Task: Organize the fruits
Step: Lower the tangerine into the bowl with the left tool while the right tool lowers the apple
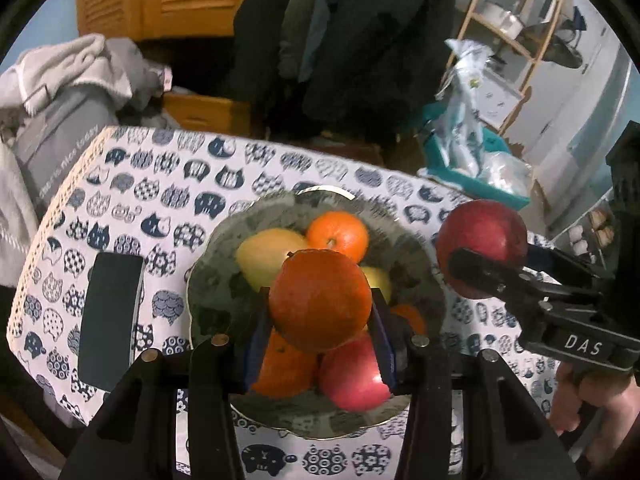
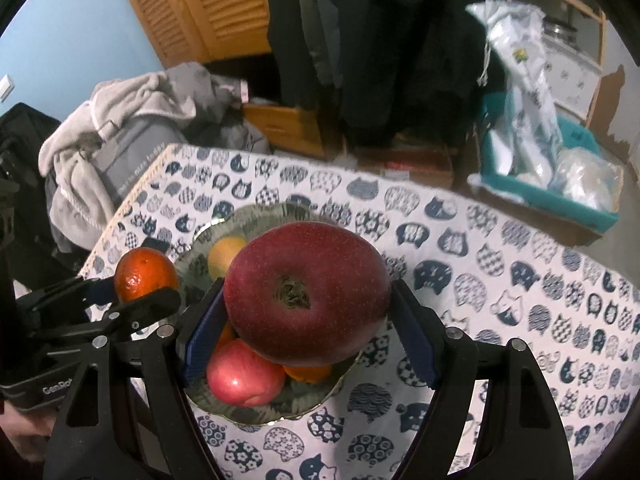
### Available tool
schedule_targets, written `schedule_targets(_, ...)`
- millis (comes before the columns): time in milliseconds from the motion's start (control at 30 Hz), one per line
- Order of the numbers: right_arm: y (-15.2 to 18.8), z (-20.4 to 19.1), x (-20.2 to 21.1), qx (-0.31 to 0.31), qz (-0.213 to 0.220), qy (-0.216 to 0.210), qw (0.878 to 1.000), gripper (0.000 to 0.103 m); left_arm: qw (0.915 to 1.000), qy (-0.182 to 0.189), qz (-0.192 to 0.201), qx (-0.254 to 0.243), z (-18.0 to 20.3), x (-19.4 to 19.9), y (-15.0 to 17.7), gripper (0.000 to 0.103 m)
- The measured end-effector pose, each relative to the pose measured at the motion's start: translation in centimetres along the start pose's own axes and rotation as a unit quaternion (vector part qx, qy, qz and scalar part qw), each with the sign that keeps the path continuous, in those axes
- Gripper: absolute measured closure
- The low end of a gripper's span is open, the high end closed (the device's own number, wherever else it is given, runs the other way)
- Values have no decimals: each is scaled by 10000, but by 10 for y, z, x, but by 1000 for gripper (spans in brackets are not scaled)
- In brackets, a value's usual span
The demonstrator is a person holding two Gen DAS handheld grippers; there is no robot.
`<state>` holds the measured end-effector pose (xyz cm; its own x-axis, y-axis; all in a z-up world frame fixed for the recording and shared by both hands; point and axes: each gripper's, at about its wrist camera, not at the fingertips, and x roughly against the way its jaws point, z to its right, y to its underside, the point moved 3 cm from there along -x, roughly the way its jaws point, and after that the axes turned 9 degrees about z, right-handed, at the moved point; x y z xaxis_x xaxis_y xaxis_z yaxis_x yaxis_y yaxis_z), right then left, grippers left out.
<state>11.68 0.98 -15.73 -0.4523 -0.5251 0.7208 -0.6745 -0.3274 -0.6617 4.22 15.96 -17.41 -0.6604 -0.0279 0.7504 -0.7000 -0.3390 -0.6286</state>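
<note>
My left gripper [image 1: 320, 300] is shut on an orange [image 1: 320, 300] and holds it above the grey patterned bowl [image 1: 216, 264]. In the bowl lie a second orange [image 1: 338, 234], a yellow mango [image 1: 264, 256], a red apple [image 1: 354, 376] and more oranges [image 1: 284, 372]. My right gripper [image 2: 308, 296] is shut on a dark red apple [image 2: 308, 296] and holds it above the bowl [image 2: 256, 216]. That apple also shows at the right in the left wrist view [image 1: 482, 248]. The held orange shows at the left in the right wrist view [image 2: 144, 274].
The bowl stands on a table with a cat-print cloth [image 2: 500, 280]. A dark phone [image 1: 110, 320] lies left of the bowl. Behind the table are a pile of clothes [image 2: 132, 128], a teal bin with bags [image 2: 552, 168], a wooden drawer unit [image 2: 284, 124] and a shelf rack [image 1: 516, 40].
</note>
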Motion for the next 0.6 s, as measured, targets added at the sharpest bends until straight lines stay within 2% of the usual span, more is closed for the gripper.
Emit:
schedule_targets(133,6,-1,-14,-40,-126,-29,9999,24,9998,-16,-129,148,-9,-8,5,56)
schedule_targets(433,14,0,-34,-81,-303,-106,9995,24,9996,-111,-216,150,-13,-20,11,56)
schedule_targets(600,20,3,-44,-175,-428,-139,9988,24,9990,-197,-400,42,-13,-33,17,43)
